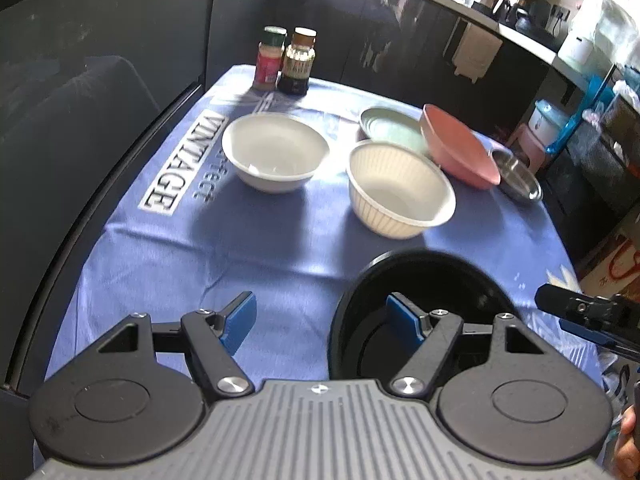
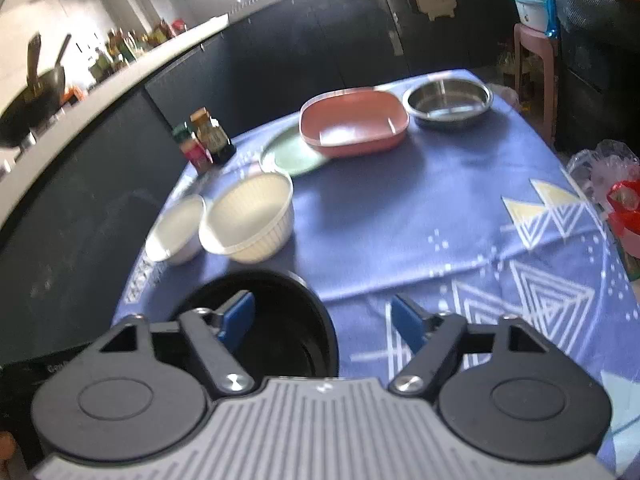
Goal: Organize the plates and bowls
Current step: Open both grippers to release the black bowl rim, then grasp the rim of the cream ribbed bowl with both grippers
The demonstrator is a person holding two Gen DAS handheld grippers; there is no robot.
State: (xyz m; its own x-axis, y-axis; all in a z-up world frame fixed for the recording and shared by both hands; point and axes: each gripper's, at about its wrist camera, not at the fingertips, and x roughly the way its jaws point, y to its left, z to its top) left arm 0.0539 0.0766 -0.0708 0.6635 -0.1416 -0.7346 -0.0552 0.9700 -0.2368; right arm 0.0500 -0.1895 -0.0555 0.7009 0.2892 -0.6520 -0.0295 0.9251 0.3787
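A black bowl (image 1: 432, 276) (image 2: 280, 288) sits on the blue tablecloth at the near edge. My left gripper (image 1: 322, 316) is open astride its left rim, one blue pad inside the bowl and one outside, neither pressing. My right gripper (image 2: 322, 314) is open astride the right rim in the same way. Farther back stand a smooth white bowl (image 1: 276, 152) (image 2: 176, 228) and a ribbed cream bowl (image 1: 400, 188) (image 2: 248, 216). A pink squarish dish (image 1: 460, 148) (image 2: 354, 124) leans on a green plate (image 1: 390, 126) (image 2: 288, 152), beside a steel bowl (image 1: 518, 176) (image 2: 448, 100).
Two spice jars (image 1: 284, 60) (image 2: 204, 140) stand at the table's far corner. Dark cabinets ring the table (image 1: 200, 260) (image 2: 420, 220). A pink stool (image 2: 534, 56) with a tub stands beyond the far edge. Plastic bags (image 2: 612, 192) lie off the right side.
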